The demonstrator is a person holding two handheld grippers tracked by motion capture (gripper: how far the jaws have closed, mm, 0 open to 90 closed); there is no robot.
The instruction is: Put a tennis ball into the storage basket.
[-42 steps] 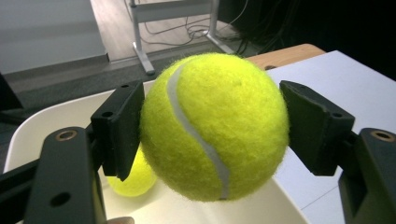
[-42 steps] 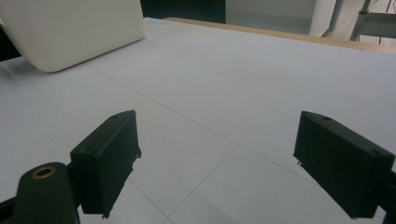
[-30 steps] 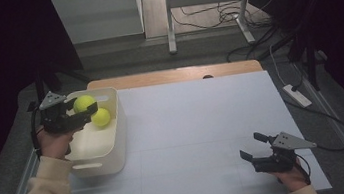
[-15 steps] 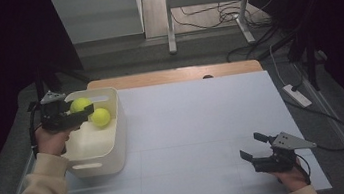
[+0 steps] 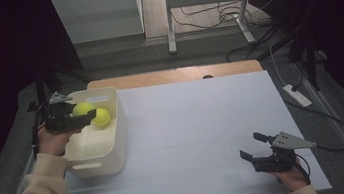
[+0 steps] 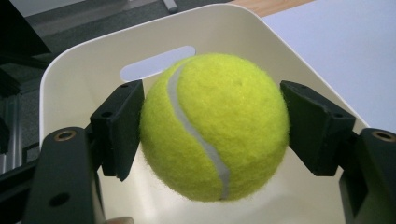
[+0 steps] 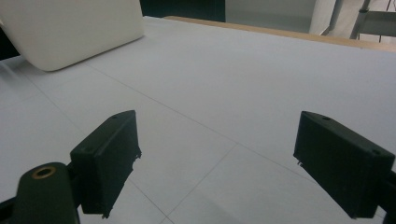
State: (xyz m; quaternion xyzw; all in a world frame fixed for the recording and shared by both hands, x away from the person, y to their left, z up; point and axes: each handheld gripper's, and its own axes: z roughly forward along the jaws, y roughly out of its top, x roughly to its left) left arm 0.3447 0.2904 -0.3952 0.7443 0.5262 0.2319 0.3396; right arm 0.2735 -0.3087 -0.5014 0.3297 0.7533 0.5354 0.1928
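My left gripper (image 5: 86,113) hangs over the far end of a white plastic bin (image 5: 116,144) at the table's left, shut on a yellow-green tennis ball (image 5: 82,108). In the left gripper view both pads press the sides of that ball (image 6: 212,126), and the left gripper (image 6: 212,107) has the bin's far wall and handle slot behind it. A second tennis ball (image 5: 101,117) lies in the bin just right of the jaws. My right gripper (image 5: 251,146) rests low at the table's near right corner, open and holding nothing. The right gripper (image 7: 217,140) faces bare white tabletop between its jaws.
A white sheet (image 5: 198,123) covers the table, with a wooden edge (image 5: 172,75) at the back. A power strip (image 5: 297,95) and cables lie off the right side. The bin's corner (image 7: 70,32) sits far ahead of the right jaws.
My left gripper and its ball have drifted slightly toward me over the bin. The right gripper and the loose ball have stayed put.
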